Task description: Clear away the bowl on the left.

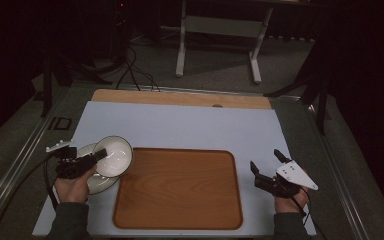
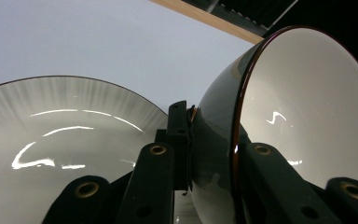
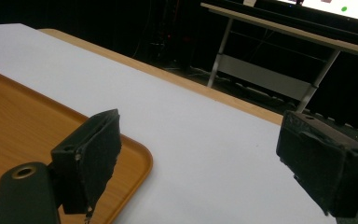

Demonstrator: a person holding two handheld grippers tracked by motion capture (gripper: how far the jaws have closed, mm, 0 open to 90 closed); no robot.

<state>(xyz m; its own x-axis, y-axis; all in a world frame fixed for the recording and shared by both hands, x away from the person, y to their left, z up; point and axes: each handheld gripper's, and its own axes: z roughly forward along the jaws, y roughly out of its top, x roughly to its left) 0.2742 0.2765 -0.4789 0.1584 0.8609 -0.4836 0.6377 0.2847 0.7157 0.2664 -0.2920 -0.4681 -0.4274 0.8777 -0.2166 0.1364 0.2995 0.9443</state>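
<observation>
The left gripper (image 1: pixel 98 157) pinches the wall of a white bowl (image 1: pixel 114 156), one jaw inside and one outside the dark rim, as the left gripper view shows plainly; the bowl is tipped on its side with its mouth turned away from the hand, and it sits over a white plate (image 1: pixel 99 183) with a ribbed border (the plate lies on the table just left of the tray). The bowl's rim reaches the near left edge of the wooden tray (image 1: pixel 177 189); whether it touches the tray cannot be told.

The right gripper (image 1: pixel 268 166) is held over the pale table cover (image 1: pixel 180 125) just right of the tray, its jaws spread wide with nothing between them; in the right gripper view the tray's rounded corner lies under the left jaw and bare cover stretches beyond.

The tray's whole surface is open, bounded by a low raised lip; the cover has broad free room behind the tray, up to a wooden strip (image 1: pixel 180 97) at the far edge; the right gripper stands near the cover's right edge, the plate near its left edge.

No readable brand, label or writing can be made out on the bowl, plate or tray.
</observation>
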